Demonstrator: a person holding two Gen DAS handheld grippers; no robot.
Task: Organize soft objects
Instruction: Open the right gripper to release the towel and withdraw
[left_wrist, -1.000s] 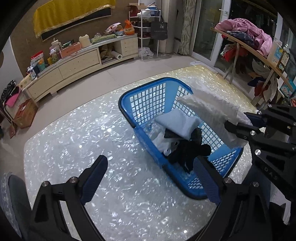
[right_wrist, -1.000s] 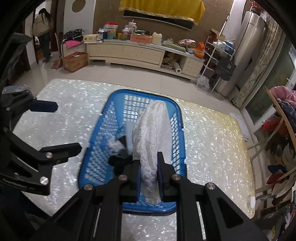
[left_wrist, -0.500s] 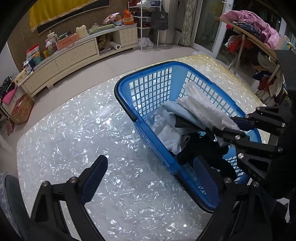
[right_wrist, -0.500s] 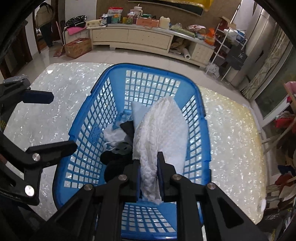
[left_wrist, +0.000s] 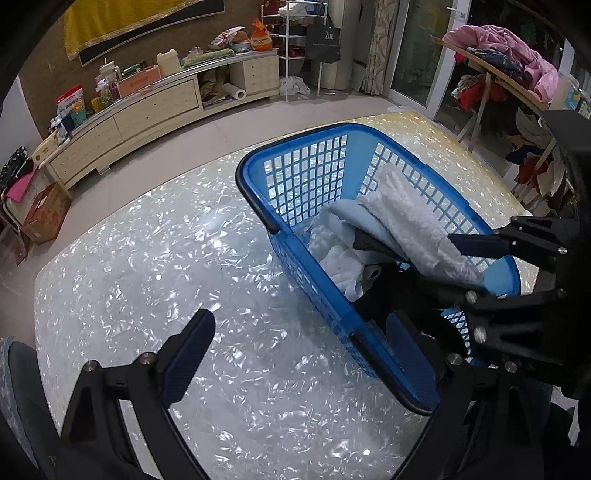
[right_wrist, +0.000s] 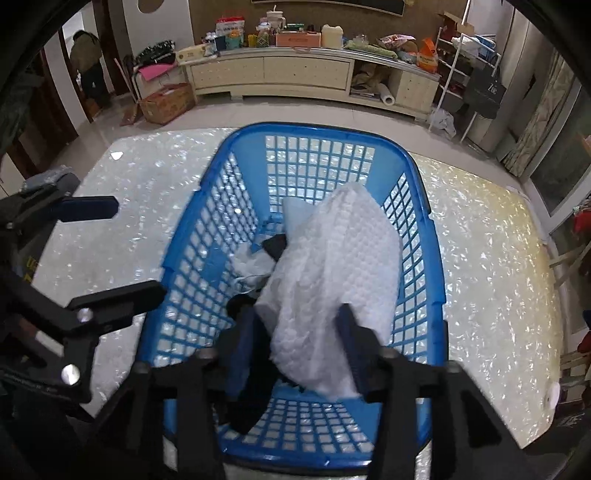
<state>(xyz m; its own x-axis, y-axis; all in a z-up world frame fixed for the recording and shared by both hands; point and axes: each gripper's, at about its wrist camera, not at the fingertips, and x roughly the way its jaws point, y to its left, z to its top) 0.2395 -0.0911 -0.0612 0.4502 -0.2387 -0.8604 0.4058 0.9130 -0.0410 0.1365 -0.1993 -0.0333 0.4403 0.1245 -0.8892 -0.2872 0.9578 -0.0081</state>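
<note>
In the basket: a white bumpy cloth (right_wrist: 332, 280) lies on top of the other soft things, with its near end between the two fingers of the right gripper (right_wrist: 295, 347).
Right gripper: its jaws are spread apart. The cloth hangs loose in the gap. Whether the fingers touch the cloth is hard to tell.
Right gripper seen from the left camera: it (left_wrist: 469, 269) reaches in over the near right part of the basket, with the white bumpy cloth (left_wrist: 413, 229) running between its fingers.
Basket: a blue basket (right_wrist: 184, 236) with holes in its walls stands on the shiny white worktop (right_wrist: 487, 258). In the left camera the basket (left_wrist: 295, 162) sits to the right of the middle.
Other soft things: a pale blue cloth (left_wrist: 351, 218), a white cloth (left_wrist: 336, 258) and a dark cloth (right_wrist: 275, 245) lie under and beside the bumpy one, all inside the basket.
Left gripper: it (left_wrist: 295, 354) is over the worktop (left_wrist: 166, 258), just beside the near left wall of the basket. Its jaws are spread wide and hold nothing.
Far back: a long cream cabinet (right_wrist: 306, 74) stands against the wall.
</note>
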